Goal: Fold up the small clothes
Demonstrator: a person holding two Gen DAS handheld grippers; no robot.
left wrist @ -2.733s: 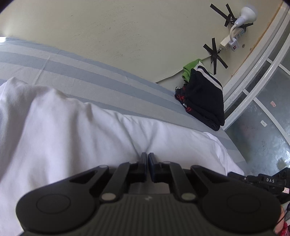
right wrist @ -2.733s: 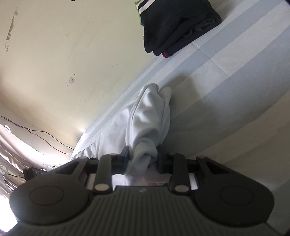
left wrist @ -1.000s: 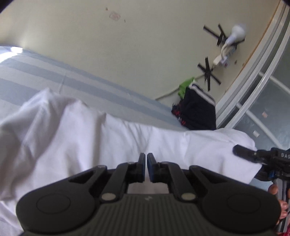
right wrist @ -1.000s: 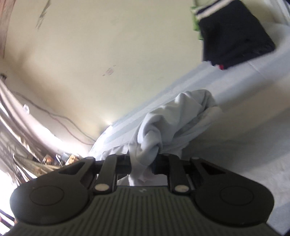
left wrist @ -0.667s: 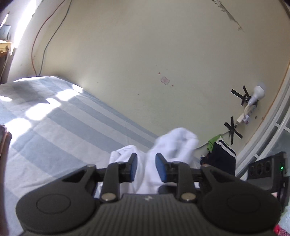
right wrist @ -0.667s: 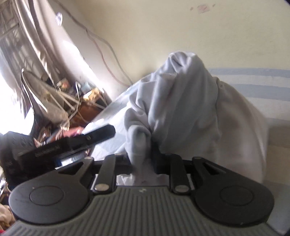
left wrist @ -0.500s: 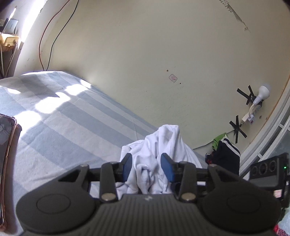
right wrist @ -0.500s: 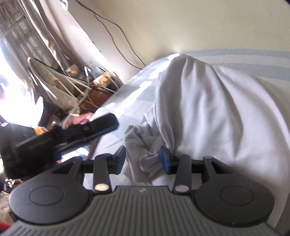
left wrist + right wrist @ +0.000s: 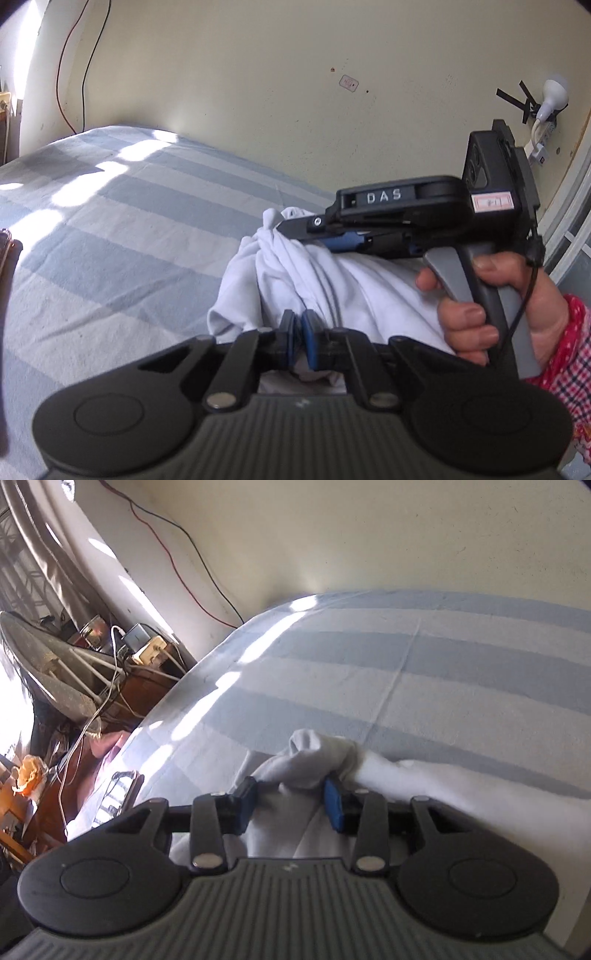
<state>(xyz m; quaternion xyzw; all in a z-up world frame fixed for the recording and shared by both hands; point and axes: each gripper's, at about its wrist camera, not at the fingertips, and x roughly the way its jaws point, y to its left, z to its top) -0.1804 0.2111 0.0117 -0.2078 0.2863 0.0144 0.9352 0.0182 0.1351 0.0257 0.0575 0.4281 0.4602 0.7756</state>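
On the striped bed (image 9: 110, 236), bunched white garment (image 9: 332, 280) lies lengthwise toward the wall, left tongs (image 9: 298, 341) pinching its near fold, right tongs (image 9: 291, 803) half-open, loosely straddling its far bunch.

Soft matt white cloth garment (image 9: 332, 280) lies on a coarse woven striped bedsheet (image 9: 122, 236).
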